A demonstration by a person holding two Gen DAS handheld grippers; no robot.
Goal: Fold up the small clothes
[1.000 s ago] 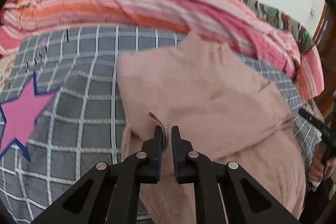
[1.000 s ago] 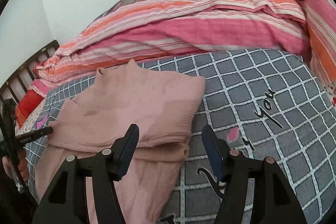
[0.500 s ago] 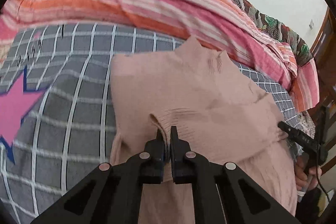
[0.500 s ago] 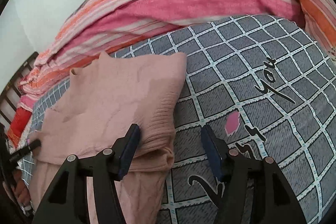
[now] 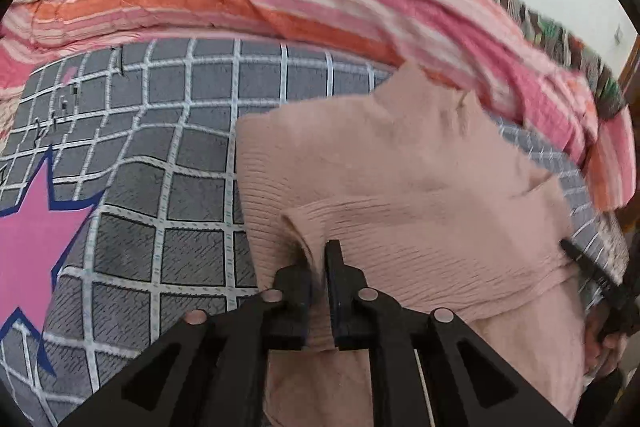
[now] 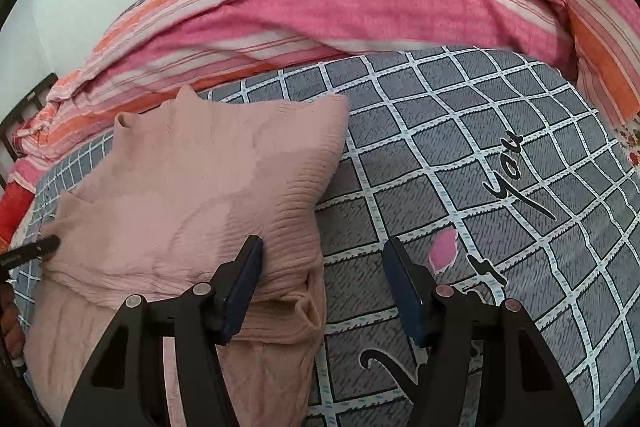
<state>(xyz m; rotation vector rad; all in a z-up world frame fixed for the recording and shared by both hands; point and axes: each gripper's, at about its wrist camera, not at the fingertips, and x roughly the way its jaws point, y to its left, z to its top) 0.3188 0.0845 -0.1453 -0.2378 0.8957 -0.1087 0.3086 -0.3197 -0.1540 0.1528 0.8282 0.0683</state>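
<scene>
Left gripper (image 5: 318, 267) tilts down, jaws opening around a sweater (image 5: 400, 187) fold; right gripper (image 6: 324, 263) tilts down, jaws open. Bedsheet (image 6: 460, 147) reads "you".

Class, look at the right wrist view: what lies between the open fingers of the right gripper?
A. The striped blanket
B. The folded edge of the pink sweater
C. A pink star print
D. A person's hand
B: the right gripper straddles the folded edge of the pink sweater, without pinching it.
</scene>
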